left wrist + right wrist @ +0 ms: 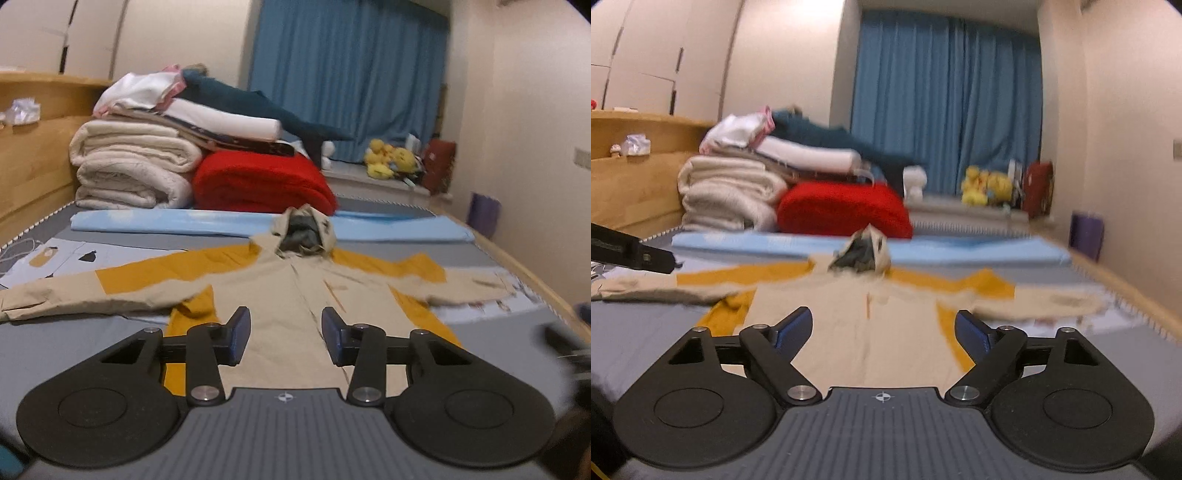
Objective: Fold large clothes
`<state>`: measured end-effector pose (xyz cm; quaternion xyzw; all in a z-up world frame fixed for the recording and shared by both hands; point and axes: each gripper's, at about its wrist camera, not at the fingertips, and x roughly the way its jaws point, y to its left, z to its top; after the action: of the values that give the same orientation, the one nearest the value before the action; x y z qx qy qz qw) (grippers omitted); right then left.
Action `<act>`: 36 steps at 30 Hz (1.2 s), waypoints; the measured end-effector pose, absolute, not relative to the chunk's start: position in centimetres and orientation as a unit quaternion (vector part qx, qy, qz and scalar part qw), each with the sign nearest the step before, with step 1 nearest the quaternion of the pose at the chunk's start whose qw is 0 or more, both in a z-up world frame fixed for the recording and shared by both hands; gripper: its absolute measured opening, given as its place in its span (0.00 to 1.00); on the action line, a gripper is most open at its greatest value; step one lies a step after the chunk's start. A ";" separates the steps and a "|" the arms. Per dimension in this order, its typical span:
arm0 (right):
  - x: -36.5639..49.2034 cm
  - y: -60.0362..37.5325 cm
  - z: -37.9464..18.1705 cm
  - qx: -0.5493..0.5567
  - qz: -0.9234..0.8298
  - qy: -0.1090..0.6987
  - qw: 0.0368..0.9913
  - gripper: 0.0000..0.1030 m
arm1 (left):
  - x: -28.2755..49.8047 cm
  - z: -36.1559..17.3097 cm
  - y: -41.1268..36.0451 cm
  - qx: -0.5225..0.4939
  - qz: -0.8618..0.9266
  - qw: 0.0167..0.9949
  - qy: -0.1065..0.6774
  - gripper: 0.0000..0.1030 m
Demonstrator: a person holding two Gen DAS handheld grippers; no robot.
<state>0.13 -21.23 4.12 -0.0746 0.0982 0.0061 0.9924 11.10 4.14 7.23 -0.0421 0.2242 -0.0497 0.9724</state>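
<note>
A beige and mustard hooded jacket [280, 295] lies flat, front up, on the grey bed, sleeves spread to both sides and hood at the far end. It also shows in the right wrist view [849, 314]. My left gripper [286, 334] is open and empty, hovering above the jacket's lower body. My right gripper [882, 330] is open wide and empty, also above the lower body. A dark part of the left gripper [631, 253] shows at the left edge of the right wrist view.
A stack of folded cream quilts [129, 166], white and teal clothes and a red blanket [258, 181] stands beyond the hood. A light blue mat [166, 221] lies across the bed. A wooden headboard [33, 158] is left; yellow plush toys [388, 157] and blue curtains behind.
</note>
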 end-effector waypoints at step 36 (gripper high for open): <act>36.0 -18.5 -1.7 0.008 0.157 0.237 0.959 0.41 | 31.8 -12.4 56.0 -0.486 0.364 0.753 0.256 0.48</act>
<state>36.02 -18.46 -1.72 0.0080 0.2374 0.1574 0.9585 31.76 55.98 -12.42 -0.4858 0.2558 0.3636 0.7526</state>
